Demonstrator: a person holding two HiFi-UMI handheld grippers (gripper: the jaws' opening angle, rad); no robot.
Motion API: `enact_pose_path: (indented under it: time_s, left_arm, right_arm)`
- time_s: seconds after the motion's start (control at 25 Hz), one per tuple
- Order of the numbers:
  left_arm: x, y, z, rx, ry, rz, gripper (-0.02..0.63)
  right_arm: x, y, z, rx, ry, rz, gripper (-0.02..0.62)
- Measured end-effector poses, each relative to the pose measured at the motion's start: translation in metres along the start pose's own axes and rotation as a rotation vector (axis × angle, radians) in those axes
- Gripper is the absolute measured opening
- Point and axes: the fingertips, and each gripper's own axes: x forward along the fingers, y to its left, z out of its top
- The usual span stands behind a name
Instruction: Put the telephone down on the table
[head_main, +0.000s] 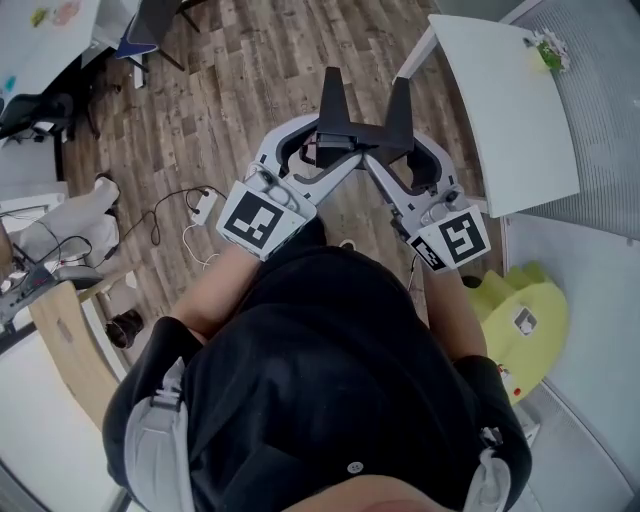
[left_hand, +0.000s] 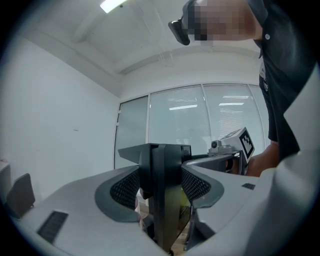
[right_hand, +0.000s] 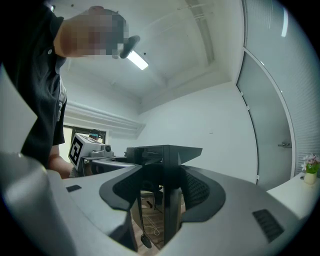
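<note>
No telephone shows in any view. In the head view both grippers are held up side by side in front of the person's chest, over the wooden floor. My left gripper (head_main: 331, 88) is shut, its black fingers pressed together into one spike, with nothing between them. My right gripper (head_main: 401, 95) is shut the same way, close beside it. The left gripper view shows my left gripper (left_hand: 161, 152) shut against a glass wall, with the right gripper's marker cube (left_hand: 245, 142) beyond it. In the right gripper view my right gripper (right_hand: 166, 152) is shut on nothing.
A white table (head_main: 510, 120) stands ahead to the right, with a small potted plant (head_main: 548, 48) at its far corner. A yellow-green seat (head_main: 530, 315) is at the right. A power strip (head_main: 205, 205) with cables lies on the floor at the left, beside a wooden desk (head_main: 60, 335).
</note>
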Motion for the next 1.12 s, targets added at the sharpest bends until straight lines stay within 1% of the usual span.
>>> enact_pose_path:
  time_s: [0.2, 0.28, 0.48, 0.6, 0.84, 1.0, 1.12]
  left_arm:
    - [0.012, 0.051, 0.007, 0.013, 0.003, -0.043, 0.264]
    - [0.017, 0.066, 0.006, 0.023, 0.018, -0.063, 0.265]
    - [0.025, 0.095, 0.006, 0.024, 0.019, -0.118, 0.264]
    - [0.035, 0.103, 0.006, 0.043, 0.036, -0.157, 0.264]
    - [0.059, 0.109, 0.002, 0.026, 0.033, -0.213, 0.264]
    - [0.088, 0.108, 0.000, 0.012, 0.022, -0.231, 0.264]
    - [0.113, 0.111, 0.001, 0.033, 0.044, -0.248, 0.264]
  right_arm:
    - [0.047, -0.020, 0.006, -0.004, -0.010, -0.044, 0.249]
    - [0.060, -0.026, 0.006, -0.003, -0.010, -0.065, 0.249]
    - [0.086, -0.037, 0.005, -0.010, -0.013, -0.120, 0.249]
    - [0.092, -0.048, 0.005, -0.009, -0.014, -0.155, 0.249]
    - [0.093, -0.072, 0.004, 0.010, -0.016, -0.204, 0.249]
    - [0.085, -0.098, 0.000, 0.018, -0.024, -0.227, 0.249]
    - [0.083, -0.124, 0.002, 0.021, -0.029, -0.242, 0.249]
